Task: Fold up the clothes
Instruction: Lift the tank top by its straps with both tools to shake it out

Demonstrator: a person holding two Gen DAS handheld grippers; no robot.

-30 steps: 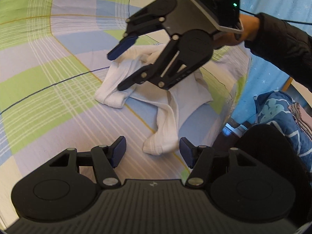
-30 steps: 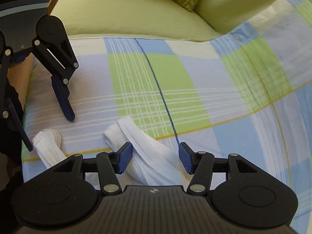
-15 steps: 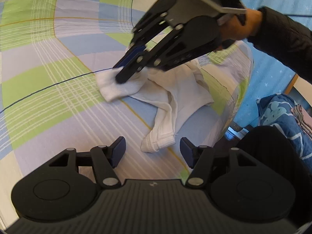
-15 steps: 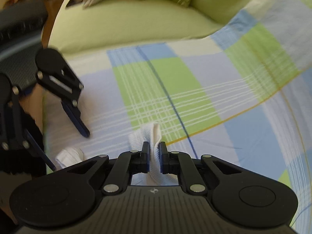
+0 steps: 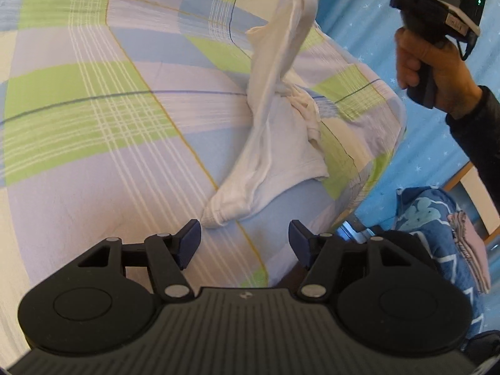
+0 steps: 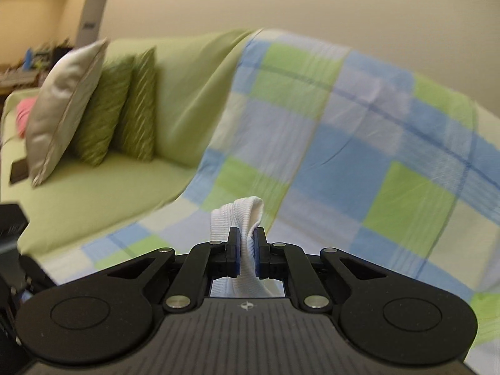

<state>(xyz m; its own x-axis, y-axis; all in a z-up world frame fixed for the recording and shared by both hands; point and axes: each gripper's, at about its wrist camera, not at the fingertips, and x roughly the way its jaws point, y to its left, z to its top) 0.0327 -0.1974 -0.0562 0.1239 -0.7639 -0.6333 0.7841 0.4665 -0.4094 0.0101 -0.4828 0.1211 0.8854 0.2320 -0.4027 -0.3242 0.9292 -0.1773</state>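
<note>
Garment [image 5: 275, 131] strung lengthwise, top pinched in right gripper [image 6: 247, 251]

My left gripper [image 5: 244, 237] is matte black with a ribbed housing, silver screws and dark blue pads [image 5: 190, 240]. At two o'clock, my right gripper's [image 6: 247, 250] handle carries "DAS" lettering and a green light — my hand [image 5: 434, 72] leaves a black sleeve [image 5: 478, 143].
</note>
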